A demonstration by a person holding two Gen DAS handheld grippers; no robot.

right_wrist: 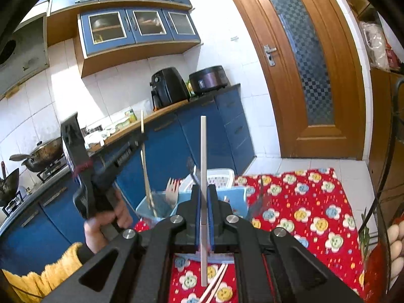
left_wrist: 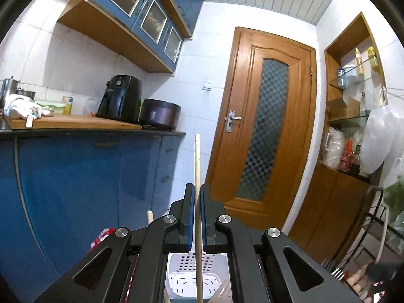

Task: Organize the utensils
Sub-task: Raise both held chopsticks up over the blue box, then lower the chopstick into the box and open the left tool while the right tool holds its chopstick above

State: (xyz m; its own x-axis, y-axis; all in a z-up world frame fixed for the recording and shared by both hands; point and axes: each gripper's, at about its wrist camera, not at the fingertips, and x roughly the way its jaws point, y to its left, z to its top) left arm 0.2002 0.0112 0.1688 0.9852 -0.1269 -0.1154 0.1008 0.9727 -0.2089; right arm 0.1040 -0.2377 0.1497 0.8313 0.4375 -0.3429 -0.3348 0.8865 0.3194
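Note:
My left gripper (left_wrist: 197, 186) is shut on a wooden chopstick (left_wrist: 196, 156) that runs straight up between the blue pads and down over a white perforated basket (left_wrist: 176, 277). In the right wrist view a hand holds that left gripper (right_wrist: 137, 142) with its wooden chopstick (right_wrist: 145, 166) reaching into a translucent blue container (right_wrist: 161, 209), where a wooden fork (right_wrist: 173, 189) stands. My right gripper (right_wrist: 203, 186) is shut on a flat grey chopstick (right_wrist: 203, 146), held upright above the red flowered tablecloth (right_wrist: 303, 202). A pale pair of chopsticks (right_wrist: 214, 284) lies on the cloth below.
A white basket (right_wrist: 222, 176) sits behind the blue container. Blue cabinets carry an air fryer (right_wrist: 168, 87) and a rice cooker (right_wrist: 208, 77). A wooden door (left_wrist: 265, 126) stands ahead, woks (right_wrist: 41, 152) sit on the stove at left, and a metal rack (left_wrist: 366, 227) with eggs (right_wrist: 395, 247) is at right.

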